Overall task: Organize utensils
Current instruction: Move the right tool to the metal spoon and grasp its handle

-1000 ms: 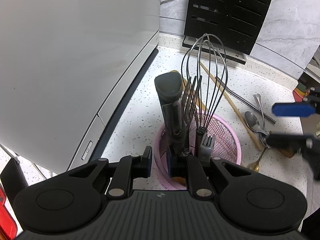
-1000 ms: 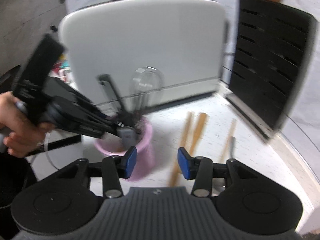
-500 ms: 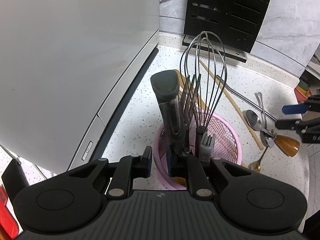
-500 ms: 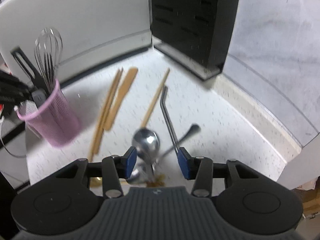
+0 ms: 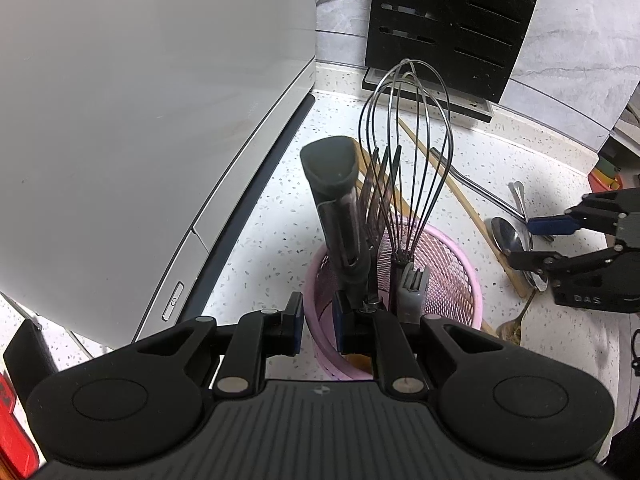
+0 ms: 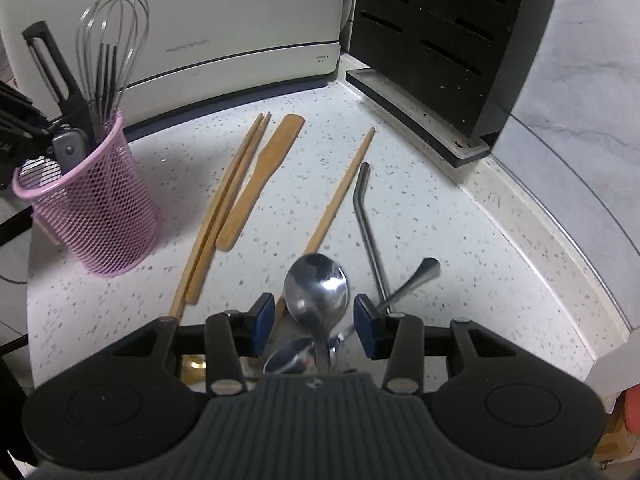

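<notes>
The left gripper (image 5: pixel 316 322) is clamped on the rim of the pink mesh holder (image 6: pixel 96 216), steadying it. The right gripper (image 6: pixel 314 320) is closing around the steel spoon (image 6: pixel 316 292) on the countertop (image 6: pixel 440 220), pads not yet touching. Risk: overlapping spoons beneath may shift or lift together.

I saw a white appliance (image 6: pixel 224 28) along the back of the speckled countertop (image 6: pixel 460 216), with a black slotted knife block (image 6: pixel 436 40) standing just beside it against the grey marbled wall (image 6: pixel 576 92).
</notes>
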The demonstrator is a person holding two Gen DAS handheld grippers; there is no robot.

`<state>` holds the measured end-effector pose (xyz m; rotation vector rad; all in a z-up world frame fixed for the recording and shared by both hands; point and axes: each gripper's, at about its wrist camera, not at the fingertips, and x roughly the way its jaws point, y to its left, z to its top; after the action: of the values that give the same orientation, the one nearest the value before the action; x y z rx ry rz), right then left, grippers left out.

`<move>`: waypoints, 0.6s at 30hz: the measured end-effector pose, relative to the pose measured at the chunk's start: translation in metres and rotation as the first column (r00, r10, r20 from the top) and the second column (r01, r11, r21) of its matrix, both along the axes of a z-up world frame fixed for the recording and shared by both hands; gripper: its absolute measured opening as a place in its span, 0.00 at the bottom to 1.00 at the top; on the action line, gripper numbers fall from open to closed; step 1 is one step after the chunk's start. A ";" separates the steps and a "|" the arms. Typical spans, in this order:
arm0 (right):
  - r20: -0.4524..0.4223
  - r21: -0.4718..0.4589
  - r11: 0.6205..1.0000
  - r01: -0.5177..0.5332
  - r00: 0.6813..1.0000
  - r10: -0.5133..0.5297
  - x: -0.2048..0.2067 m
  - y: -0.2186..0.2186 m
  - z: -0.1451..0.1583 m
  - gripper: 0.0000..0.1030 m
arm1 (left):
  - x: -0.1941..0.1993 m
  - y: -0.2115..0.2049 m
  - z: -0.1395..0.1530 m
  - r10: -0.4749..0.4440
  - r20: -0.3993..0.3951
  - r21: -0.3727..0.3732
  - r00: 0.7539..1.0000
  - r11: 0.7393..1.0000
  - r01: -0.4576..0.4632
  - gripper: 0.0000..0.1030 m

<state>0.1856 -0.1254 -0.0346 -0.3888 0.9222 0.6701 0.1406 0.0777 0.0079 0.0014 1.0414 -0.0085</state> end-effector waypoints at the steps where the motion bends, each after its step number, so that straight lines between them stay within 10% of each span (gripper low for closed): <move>1: -0.004 0.000 1.000 0.004 1.000 -0.004 0.002 0.002 -0.002 0.41 | 0.000 0.000 0.000 0.001 0.001 -0.002 1.000 1.000 -0.001 0.16; 18: -0.070 0.022 0.998 0.061 0.996 -0.059 0.013 0.011 -0.010 0.35 | -0.001 0.001 0.001 0.001 0.004 -0.005 1.000 1.000 -0.001 0.16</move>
<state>0.1989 -0.1144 -0.0446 -0.3169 0.9871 0.6426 0.1393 0.0786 0.0087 -0.0036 1.0374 -0.0099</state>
